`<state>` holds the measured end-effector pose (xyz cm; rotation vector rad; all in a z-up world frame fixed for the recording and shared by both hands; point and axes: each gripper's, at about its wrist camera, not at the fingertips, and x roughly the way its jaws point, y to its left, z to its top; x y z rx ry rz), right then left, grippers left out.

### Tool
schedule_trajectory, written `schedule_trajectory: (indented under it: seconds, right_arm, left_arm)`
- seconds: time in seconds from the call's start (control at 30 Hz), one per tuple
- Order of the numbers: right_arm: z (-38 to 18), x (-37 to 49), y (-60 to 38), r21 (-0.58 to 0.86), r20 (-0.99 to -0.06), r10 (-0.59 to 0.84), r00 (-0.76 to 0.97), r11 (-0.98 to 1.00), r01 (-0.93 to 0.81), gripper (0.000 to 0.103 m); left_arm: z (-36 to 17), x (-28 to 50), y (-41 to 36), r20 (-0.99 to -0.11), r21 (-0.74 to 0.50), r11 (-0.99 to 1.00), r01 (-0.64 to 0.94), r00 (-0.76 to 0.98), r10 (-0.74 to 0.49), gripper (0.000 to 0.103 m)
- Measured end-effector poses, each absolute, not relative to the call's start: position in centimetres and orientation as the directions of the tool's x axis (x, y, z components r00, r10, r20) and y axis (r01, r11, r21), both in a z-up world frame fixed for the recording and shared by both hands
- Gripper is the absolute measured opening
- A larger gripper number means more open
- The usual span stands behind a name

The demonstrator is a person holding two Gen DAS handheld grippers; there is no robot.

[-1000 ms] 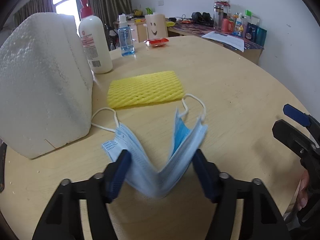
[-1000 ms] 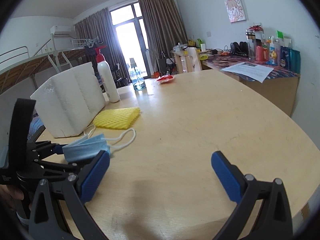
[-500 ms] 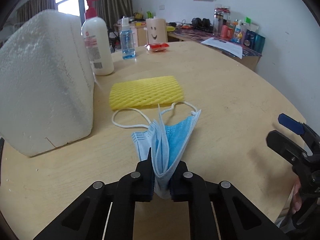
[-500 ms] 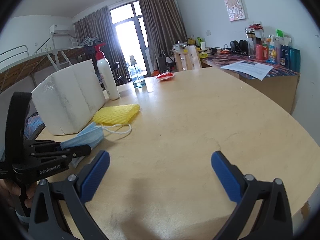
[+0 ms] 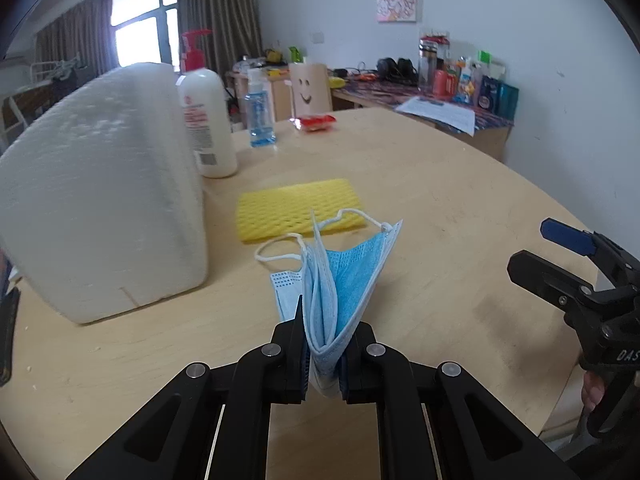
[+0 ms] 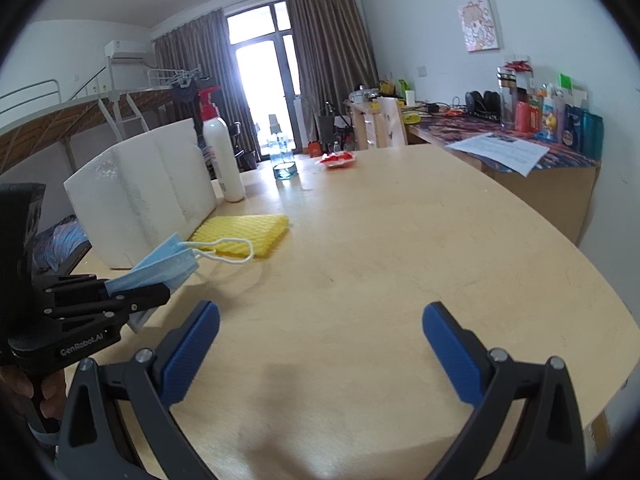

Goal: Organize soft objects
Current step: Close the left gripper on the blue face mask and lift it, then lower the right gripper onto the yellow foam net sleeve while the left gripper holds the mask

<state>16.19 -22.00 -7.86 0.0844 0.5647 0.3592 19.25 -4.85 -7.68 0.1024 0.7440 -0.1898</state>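
Right wrist view: pale wooden table (image 6: 380, 248), curtained window (image 6: 264, 92) behind; left jaws clamp folded mask (image 6: 160, 266), right jaws spread.

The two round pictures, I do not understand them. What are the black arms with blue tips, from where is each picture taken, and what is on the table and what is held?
There is no robot here. A person holds a hand-held gripper in each hand, and each one carries a wide-angle camera that looks forward along its two fingers.

The left-wrist picture shows the left hand-held gripper from behind. It is shut on a folded blue face mask, lifted off the wooden table.

The right-wrist picture shows the right hand-held gripper, open and holding nothing. At its left edge you see the left one from the side, with the mask.

On the table lie a yellow foam net, a big white foam block, a white pump bottle, a small blue bottle and a red packet.
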Motion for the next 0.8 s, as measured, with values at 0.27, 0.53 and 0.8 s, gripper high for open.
schedule_trajectory:
  seconds: [0.27, 0.53, 0.8]
  right_arm:
    - [-7.1, 17.4, -19.4, 0.134, -0.515, 0.386, 0.765, 0.918, -0.373, 0.102]
    - [-6.5, 18.8, -16.6, 0.097, -0.531, 0.430, 0.730, 0.887, -0.452, 0.102]
    - [-6.1, 21.1, -14.3, 0.063, -0.572, 0.473, 0.670, 0.840, -0.539, 0.102]
  left_arm:
    - [-7.5, 18.1, -2.1, -0.670, 0.007, 0.991, 0.135, 0.736, -0.096, 0.011]
    - [-7.4, 17.3, 0.6, -0.666, -0.009, 0.999, 0.034, 0.745, -0.031, 0.011]
    - [-7.3, 16.5, 2.6, -0.663, -0.025, 0.998, -0.065, 0.748, 0.032, 0.011]
